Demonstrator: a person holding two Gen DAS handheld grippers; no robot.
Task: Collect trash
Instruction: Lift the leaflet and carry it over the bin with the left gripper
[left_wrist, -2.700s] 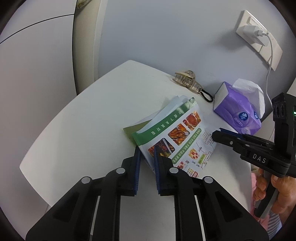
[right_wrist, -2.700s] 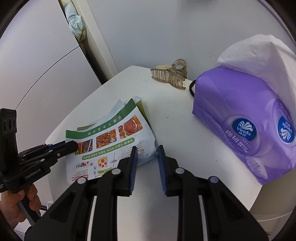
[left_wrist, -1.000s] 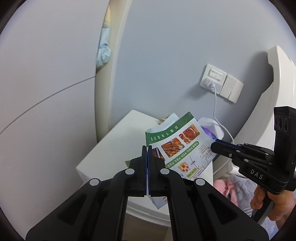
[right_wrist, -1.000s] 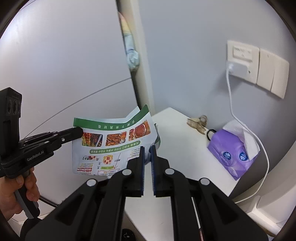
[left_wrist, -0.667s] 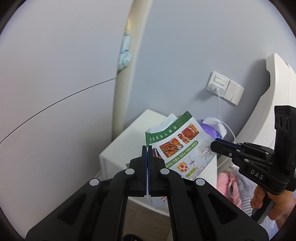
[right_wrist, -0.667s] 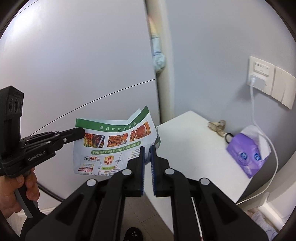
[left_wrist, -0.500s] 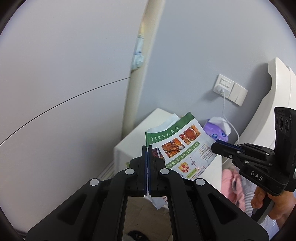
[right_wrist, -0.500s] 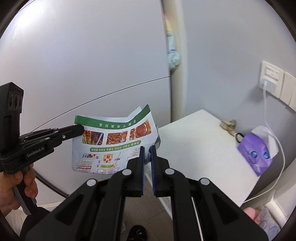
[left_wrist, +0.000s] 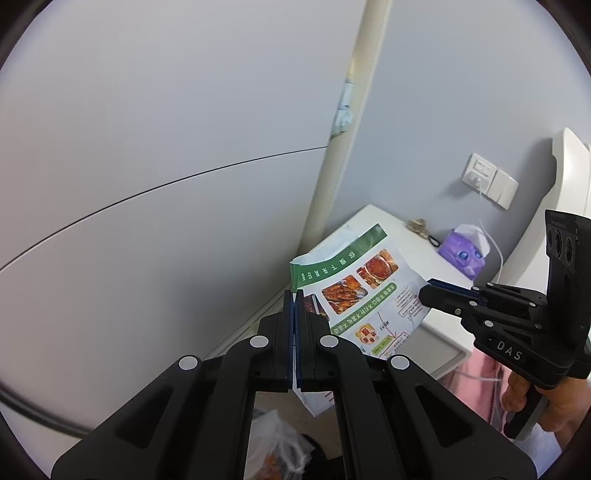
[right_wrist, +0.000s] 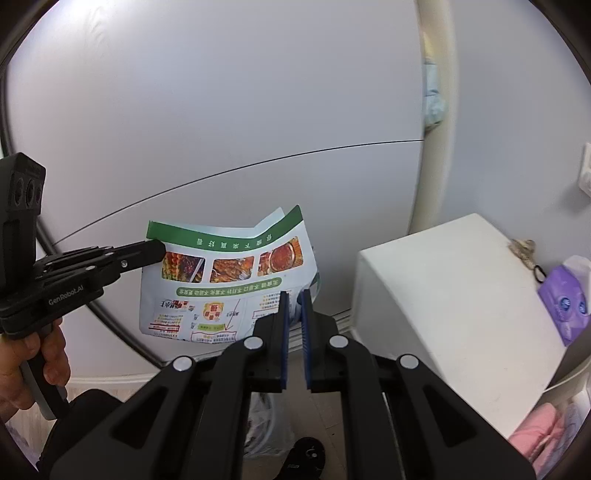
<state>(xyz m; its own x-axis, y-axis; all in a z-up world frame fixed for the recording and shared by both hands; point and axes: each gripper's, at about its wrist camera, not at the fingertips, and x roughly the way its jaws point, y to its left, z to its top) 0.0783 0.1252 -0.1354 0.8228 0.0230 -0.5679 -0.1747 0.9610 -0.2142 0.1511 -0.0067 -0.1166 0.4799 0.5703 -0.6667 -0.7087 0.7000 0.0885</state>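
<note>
— Where's the flyer (right_wrist: 229, 280) now?

— Up in the air, off the table (right_wrist: 454, 280), stretched between the two tongs; the left gripper (left_wrist: 294, 295) pinches the edge by the green band, jaws tight on the paper; the right gripper (right_wrist: 293, 295) has the opposite edge, jaws nearly together with the sheet running in between, so I'd call that clamped too.

— So which step is this?

— Carrying it off, I'd say; picked up, not yet binned.

— And next?

— There's a plastic bag (left_wrist: 284, 443) on the floor just below; it looks like the trash bag, though I can't see its mouth; lower the flyer over it, perhaps fold it first, then let both grips go together; the tissues (right_wrist: 565, 299) stay put.
</note>
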